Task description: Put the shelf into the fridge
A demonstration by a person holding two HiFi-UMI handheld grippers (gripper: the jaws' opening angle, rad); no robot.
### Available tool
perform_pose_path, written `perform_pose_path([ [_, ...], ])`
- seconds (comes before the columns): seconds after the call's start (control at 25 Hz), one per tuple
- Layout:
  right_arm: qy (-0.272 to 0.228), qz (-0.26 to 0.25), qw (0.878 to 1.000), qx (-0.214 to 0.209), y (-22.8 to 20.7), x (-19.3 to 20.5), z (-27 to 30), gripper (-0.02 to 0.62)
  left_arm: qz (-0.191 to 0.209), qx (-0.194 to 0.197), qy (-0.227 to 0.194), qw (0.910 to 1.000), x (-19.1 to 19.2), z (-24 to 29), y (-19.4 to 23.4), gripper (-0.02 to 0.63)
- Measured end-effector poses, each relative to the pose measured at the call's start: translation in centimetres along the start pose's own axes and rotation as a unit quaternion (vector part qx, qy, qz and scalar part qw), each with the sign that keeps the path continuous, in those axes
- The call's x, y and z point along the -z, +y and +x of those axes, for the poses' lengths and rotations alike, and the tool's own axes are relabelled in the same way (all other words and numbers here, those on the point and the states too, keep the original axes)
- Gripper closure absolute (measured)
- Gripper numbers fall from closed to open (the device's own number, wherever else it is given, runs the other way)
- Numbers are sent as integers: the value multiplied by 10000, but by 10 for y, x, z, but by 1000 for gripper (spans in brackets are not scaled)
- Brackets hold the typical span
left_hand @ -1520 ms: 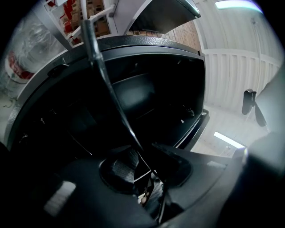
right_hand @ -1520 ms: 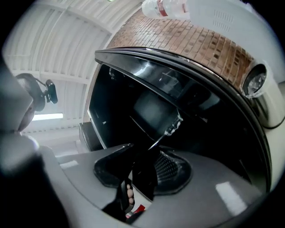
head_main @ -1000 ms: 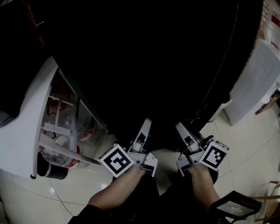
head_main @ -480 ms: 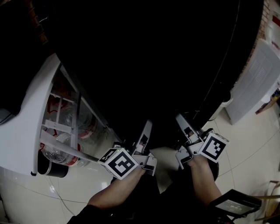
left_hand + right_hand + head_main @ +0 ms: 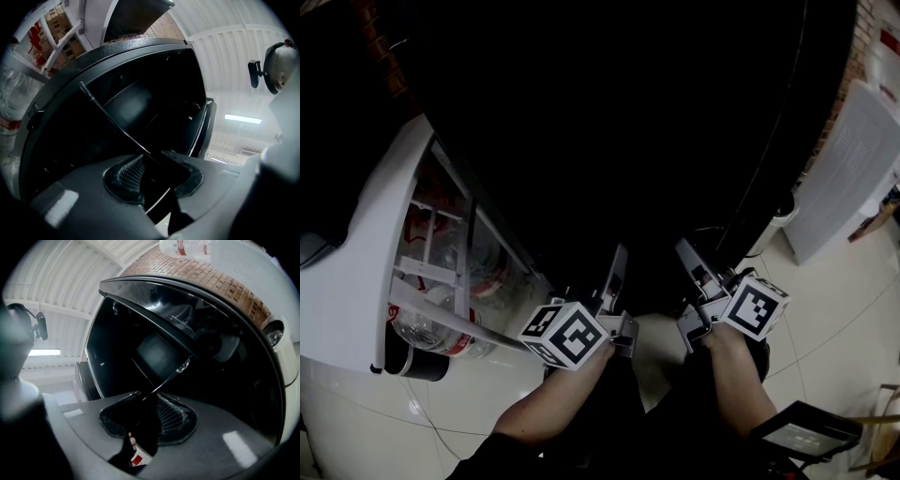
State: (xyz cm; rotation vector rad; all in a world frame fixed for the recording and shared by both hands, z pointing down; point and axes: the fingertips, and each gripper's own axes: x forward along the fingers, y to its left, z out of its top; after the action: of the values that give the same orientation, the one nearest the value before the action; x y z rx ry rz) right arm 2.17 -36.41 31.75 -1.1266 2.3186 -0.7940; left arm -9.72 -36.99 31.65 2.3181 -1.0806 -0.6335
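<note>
Shelf (image 5: 115,121) long axis crosswise: left fingers (image 5: 126,173), just eased wider, and right fingers (image 5: 171,416) each pinch an end; fridge (image 5: 140,103) dead ahead.

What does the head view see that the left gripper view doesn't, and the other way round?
Only the head view: the person's forearms and a white panel leaning at the right. Only the left gripper view: the shelf's thin edge and a ceiling light. Both: the dark fridge and its white door with bottles.
</note>
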Motion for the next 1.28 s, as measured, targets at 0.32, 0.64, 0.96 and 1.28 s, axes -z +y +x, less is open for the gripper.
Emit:
perform_pose_path([
  [0.32,90,-772,9965,319,3,-7,-5,561,408,-293,-33,9987,-1,12,5,498],
  [0.64,191,-1430,9872,686,-10,-8,10,572,835,-394,-86,9957,0,18,5,486],
  [0.96,303,-1671,9823,790,-15,-9,22,588,936,-559,-77,9940,-1,20,9,483],
  [1.28,373,-1806,9792,842,-21,-12,31,589,1665,-697,18,9836,2,10,-5,600],
])
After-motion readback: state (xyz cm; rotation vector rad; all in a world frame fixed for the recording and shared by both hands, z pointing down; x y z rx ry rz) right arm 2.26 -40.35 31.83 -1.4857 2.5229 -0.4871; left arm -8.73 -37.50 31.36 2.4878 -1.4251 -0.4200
